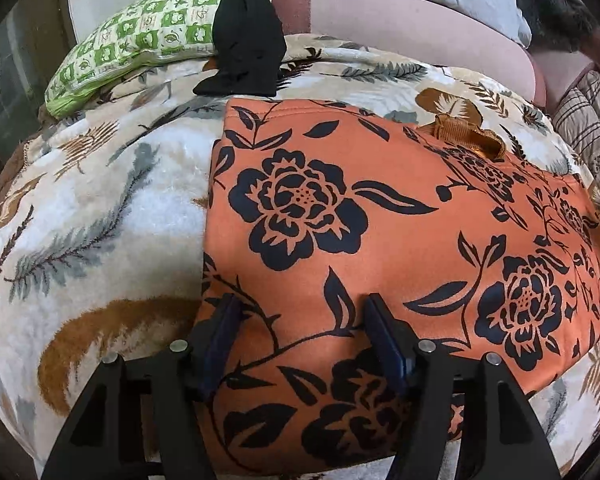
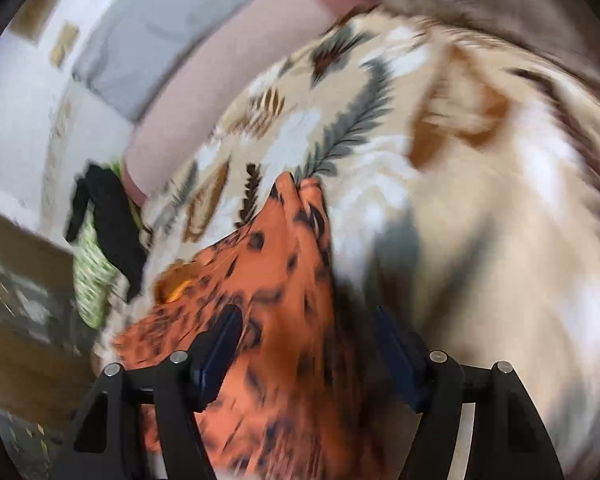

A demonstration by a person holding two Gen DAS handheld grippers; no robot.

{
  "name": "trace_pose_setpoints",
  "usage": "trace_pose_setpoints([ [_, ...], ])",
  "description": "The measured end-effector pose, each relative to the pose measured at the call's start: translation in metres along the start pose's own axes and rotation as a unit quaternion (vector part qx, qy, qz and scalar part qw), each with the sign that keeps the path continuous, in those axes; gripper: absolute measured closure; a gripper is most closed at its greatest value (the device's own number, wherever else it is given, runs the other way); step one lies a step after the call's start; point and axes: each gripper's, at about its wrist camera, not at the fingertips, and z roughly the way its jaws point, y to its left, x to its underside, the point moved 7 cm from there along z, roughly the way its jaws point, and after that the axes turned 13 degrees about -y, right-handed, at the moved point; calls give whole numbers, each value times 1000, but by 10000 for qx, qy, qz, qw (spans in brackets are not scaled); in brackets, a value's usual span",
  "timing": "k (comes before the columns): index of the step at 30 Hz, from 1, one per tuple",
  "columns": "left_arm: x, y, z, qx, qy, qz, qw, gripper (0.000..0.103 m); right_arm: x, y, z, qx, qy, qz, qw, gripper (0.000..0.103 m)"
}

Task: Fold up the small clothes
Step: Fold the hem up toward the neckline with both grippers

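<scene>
Jaws of left gripper (image 1: 300, 344) apart over near edge of orange flowered garment (image 1: 340, 220), not pinching. Right gripper (image 2: 308, 356) jaws apart, cloth between, blurred. Garment flat on leaf-print blanket (image 1: 100, 208) on bed; green checked pillow (image 1: 140, 36), black garment (image 1: 248, 40) beyond.

Leaf-print blanket (image 1: 100, 208), orange floral garment (image 1: 380, 220), green pillow (image 1: 140, 36)

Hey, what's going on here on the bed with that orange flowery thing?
A person with a gripper in each hand is folding an orange floral garment spread on a leaf-patterned blanket. The left gripper hangs open over the garment's near edge. The right gripper is open too, above the cloth; that view is blurred. A black garment lies across a green checked pillow behind.
</scene>
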Motion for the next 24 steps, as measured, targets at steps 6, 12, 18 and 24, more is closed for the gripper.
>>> trace_pose_setpoints([
  [6,-4,6,-3,130,-14,-86,9999,37,-20,-8,35,159,4,96,9998,90],
  [12,-15,41,-53,14,-579,-766,9954,39,-16,-9,23,708,-185,-131,9972,62],
  [18,30,55,-38,409,325,-1466,9878,88,2,46,-49,240,-795,-558,9950,34],
  [24,38,57,-32,446,529,-1520,9860,77,74,73,-49,77,-126,-1370,9905,24],
])
